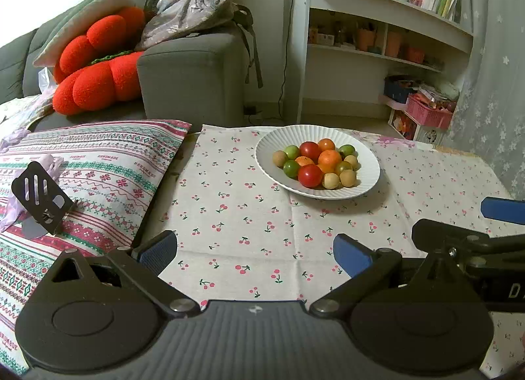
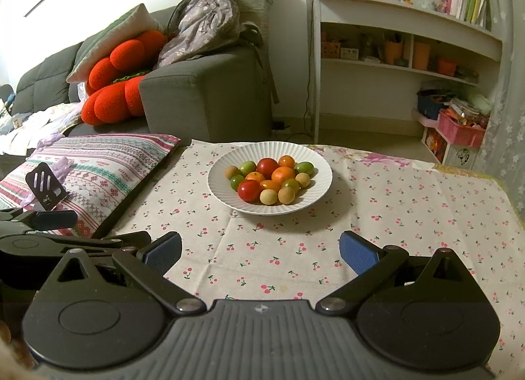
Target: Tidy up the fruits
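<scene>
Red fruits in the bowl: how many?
2. One red fruit sits at the back of the white bowl, the other at the front left. More may be buried under the pile.

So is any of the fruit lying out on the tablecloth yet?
No, every fruit sits inside the white plate; the cherry-print tablecloth holds none.

Home living room: sofa (image 2: 203, 97), bookshelf (image 2: 403, 35).

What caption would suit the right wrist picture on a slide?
Open right gripper hovers over a cherry-print cloth, facing a white plate heaped with mixed fruits.
</scene>
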`<state>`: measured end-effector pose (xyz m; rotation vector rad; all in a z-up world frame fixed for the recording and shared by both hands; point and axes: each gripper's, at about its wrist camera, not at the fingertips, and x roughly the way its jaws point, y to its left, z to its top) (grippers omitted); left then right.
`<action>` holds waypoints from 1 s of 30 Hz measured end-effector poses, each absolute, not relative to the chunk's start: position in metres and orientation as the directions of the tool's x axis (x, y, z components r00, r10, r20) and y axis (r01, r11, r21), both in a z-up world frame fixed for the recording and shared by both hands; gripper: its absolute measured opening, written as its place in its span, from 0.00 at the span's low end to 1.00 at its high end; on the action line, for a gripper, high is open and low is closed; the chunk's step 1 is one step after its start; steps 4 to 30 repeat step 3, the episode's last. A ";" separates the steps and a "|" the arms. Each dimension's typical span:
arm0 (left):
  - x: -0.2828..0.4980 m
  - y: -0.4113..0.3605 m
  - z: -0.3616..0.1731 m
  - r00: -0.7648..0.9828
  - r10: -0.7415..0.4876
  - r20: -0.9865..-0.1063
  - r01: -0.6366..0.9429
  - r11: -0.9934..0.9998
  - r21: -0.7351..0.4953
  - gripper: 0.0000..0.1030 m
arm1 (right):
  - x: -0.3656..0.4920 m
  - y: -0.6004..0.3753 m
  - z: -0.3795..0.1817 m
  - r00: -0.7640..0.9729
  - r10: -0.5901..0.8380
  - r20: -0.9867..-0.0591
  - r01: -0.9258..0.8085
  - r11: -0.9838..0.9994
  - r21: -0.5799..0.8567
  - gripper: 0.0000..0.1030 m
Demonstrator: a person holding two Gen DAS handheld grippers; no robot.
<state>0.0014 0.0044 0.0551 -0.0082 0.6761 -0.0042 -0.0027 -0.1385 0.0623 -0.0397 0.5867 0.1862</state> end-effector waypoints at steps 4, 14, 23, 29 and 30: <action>0.002 0.005 0.055 0.778 -0.012 -0.629 0.005 1.000 -0.013 0.93 | -0.003 -0.138 0.063 0.818 0.162 -0.552 -0.186 0.982 0.013 1.00; 0.002 0.005 0.055 0.778 -0.012 -0.629 0.005 1.000 -0.013 0.93 | -0.003 -0.138 0.063 0.818 0.162 -0.552 -0.186 0.982 0.013 1.00; 0.002 0.005 0.055 0.778 -0.012 -0.629 0.005 1.000 -0.013 0.93 | -0.003 -0.138 0.063 0.818 0.162 -0.552 -0.186 0.982 0.013 1.00; 0.002 0.005 0.055 0.778 -0.012 -0.629 0.005 1.000 -0.013 0.93 | -0.003 -0.138 0.063 0.818 0.162 -0.552 -0.186 0.982 0.013 1.00; 0.002 0.005 0.055 0.778 -0.012 -0.629 0.005 1.000 -0.013 0.93 | -0.003 -0.138 0.063 0.818 0.162 -0.552 -0.186 0.982 0.013 1.00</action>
